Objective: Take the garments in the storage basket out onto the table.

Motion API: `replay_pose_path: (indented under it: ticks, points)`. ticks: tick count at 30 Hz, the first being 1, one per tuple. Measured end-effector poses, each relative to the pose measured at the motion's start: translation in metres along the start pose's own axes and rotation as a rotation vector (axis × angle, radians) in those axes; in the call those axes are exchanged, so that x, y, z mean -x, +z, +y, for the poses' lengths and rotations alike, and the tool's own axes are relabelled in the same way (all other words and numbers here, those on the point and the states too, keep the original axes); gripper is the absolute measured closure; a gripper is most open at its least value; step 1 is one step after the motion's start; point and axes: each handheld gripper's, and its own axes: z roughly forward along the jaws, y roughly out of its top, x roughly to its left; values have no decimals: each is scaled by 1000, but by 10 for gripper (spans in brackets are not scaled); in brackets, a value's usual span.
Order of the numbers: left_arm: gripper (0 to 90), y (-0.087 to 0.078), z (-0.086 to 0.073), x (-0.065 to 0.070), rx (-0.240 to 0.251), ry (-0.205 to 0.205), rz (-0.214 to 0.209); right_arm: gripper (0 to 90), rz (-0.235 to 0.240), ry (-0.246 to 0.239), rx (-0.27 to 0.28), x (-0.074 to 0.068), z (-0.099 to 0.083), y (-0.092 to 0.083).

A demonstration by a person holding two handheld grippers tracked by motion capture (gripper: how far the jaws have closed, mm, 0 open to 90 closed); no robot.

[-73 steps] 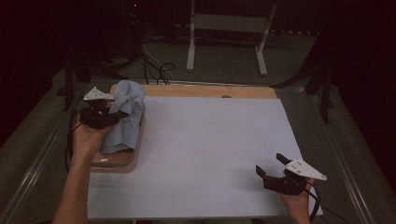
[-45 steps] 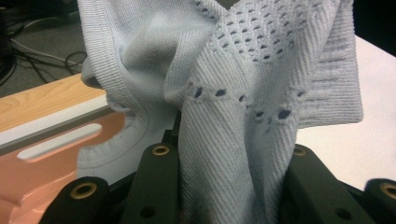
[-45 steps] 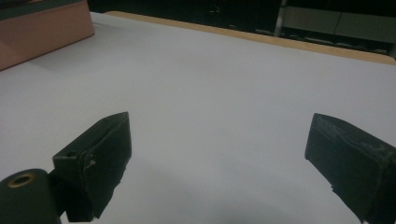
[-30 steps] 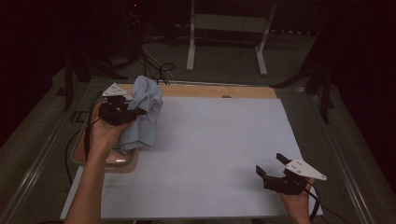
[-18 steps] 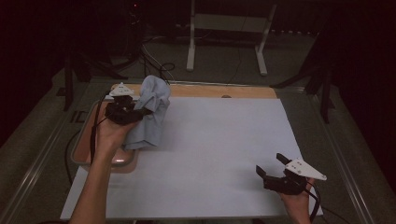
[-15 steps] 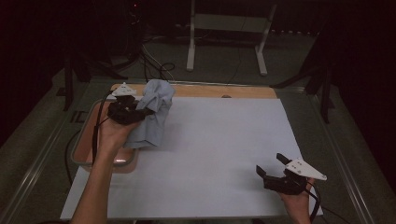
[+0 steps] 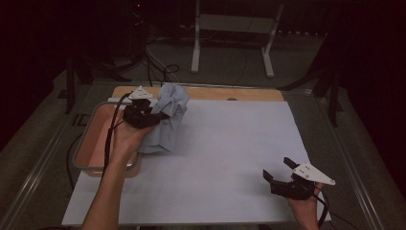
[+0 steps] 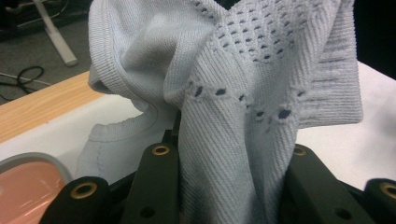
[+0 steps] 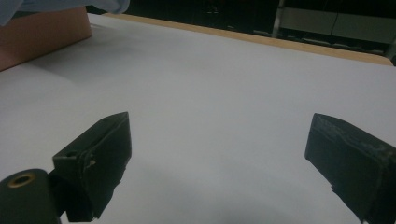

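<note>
Fingers of the left gripper are clamping a bunched knit cloth, holding it above the table's left edge, beside the tray. Right gripper is resting agape, empty. Next, lowering and spreading the cloth probably needs that free gripper pinching a hem.

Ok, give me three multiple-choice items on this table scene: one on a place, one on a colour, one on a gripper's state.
1. Where is the pink tray?
A. at the table's left edge
B. at the table's right edge
C. at the middle of the white sheet

2. What colour is the knitted garment?
A. red
B. pale blue-grey
C. black

3. How is the right gripper?
A. shut on the garment
B. shut on the tray
C. open, holding nothing

Answers:
1. A, the high view shows it beside the white sheet under the left gripper.
2. B, the left gripper view shows its pale knit between the jaws.
3. C, its jaws stand apart over bare sheet.
</note>
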Motion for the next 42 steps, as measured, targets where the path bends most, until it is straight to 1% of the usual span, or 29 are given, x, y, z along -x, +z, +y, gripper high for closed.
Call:
replay_pose_path:
  ticks: [9,23,36,39,42]
  points:
    - [711,15,1,9,-17,8,-22,73,0,3,2,0,0,-1]
    - [711,36,-2,21,-34,4,-53,73,3,3,2,0,0,0]
    - [709,59,-10,32,-64,-10,-87,73,5,0,0,-1,0,-1]
    - [708,64,-13,34,-73,-15,-100,73,7,-2,0,-1,0,-1]
    - [707,67,-15,36,-77,-16,-103,73,7,0,0,-1,0,0]
